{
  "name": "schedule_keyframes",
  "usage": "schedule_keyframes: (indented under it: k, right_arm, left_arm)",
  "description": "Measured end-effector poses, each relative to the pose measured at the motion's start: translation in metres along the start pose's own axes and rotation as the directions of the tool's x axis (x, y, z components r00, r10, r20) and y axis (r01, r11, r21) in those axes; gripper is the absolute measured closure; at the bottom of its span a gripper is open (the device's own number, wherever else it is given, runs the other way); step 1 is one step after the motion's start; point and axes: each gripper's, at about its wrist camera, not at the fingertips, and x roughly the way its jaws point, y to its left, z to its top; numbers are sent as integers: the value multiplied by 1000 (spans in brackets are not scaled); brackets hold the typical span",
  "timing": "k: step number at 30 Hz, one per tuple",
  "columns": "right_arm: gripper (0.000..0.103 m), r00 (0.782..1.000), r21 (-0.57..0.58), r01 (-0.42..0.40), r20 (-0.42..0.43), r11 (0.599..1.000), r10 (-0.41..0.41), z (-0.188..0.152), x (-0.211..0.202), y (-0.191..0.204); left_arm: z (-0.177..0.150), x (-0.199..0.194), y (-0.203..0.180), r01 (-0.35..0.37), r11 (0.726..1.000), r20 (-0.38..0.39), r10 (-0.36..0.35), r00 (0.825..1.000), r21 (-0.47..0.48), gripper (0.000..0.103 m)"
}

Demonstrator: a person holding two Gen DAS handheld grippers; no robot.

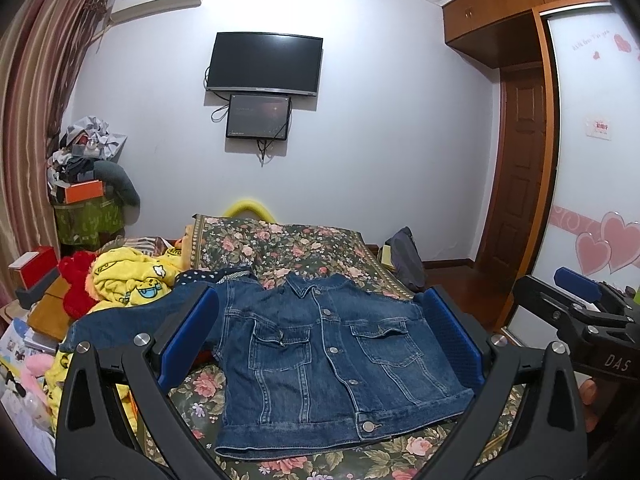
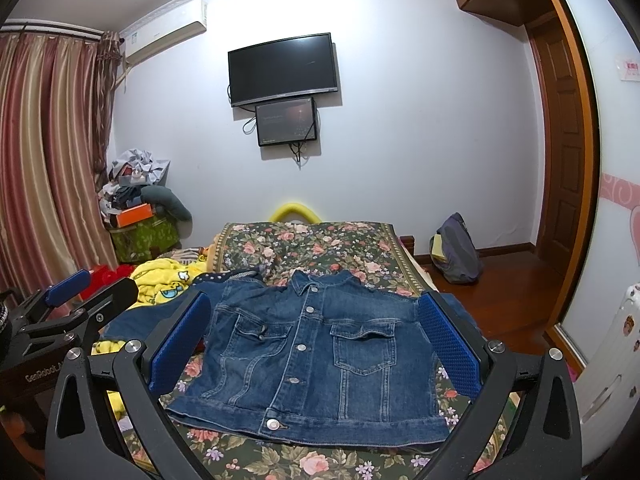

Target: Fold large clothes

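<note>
The dark blue denim jacket with metal buttons and two flap chest pockets (image 1: 332, 364) lies front-up and buttoned on the green floral bedspread (image 1: 280, 240), filling the lower centre of both views, one sleeve trailing to the left of frame toward a crumpled yellow cartoon-print blanket (image 1: 132, 280). I judge the fold has not begun, so my next move is to bring each tong down onto a side edge or sleeve and pinch. Left gripper (image 1: 320, 340) and right gripper (image 2: 316, 344) both hang above the jacket, blue pads spread wide, holding nothing.
</note>
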Motion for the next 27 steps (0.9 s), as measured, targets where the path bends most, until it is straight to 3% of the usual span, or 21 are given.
schedule_keyframes:
  k: [27]
  right_arm:
    - [0,1000,4,1,-8,1000,-1,-1,1,5]
  left_arm:
    - [-5,3,3,-20,1000,2,20,1000,-3,0]
